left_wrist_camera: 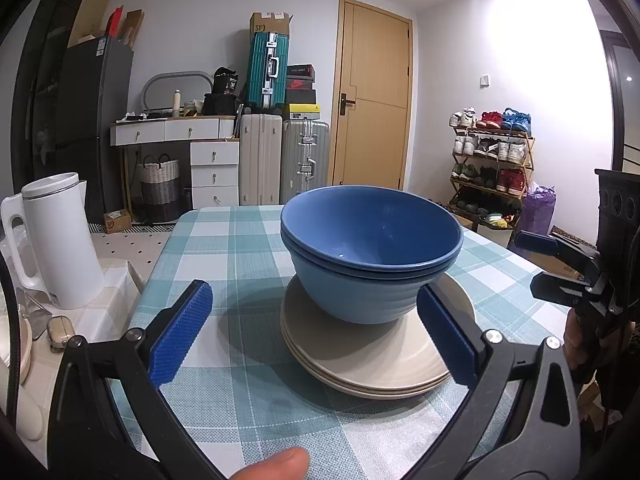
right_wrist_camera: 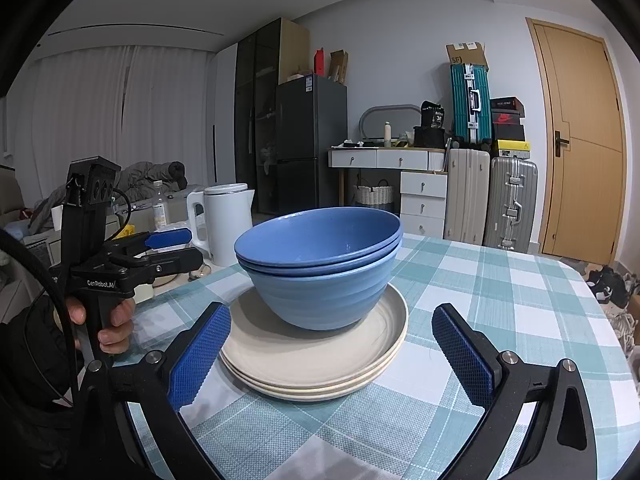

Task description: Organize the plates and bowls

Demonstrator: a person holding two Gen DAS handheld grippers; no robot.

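Two or three blue bowls (left_wrist_camera: 370,264) are nested and stand on a stack of three cream plates (left_wrist_camera: 372,364) on the checked tablecloth (left_wrist_camera: 224,248). My left gripper (left_wrist_camera: 316,334) is open and empty, its blue pads either side of the stack's near edge, not touching it. In the right wrist view the bowls (right_wrist_camera: 320,268) sit on the plates (right_wrist_camera: 312,364), and my right gripper (right_wrist_camera: 332,356) is open and empty, just short of the plates. The other hand-held gripper shows at the right edge of the left wrist view (left_wrist_camera: 560,264) and at the left of the right wrist view (right_wrist_camera: 168,248).
A white kettle (left_wrist_camera: 60,240) stands on a side surface left of the table; it also shows in the right wrist view (right_wrist_camera: 224,220). The table's far edge (left_wrist_camera: 240,208) faces suitcases, drawers and a door. A shoe rack (left_wrist_camera: 492,160) stands at right.
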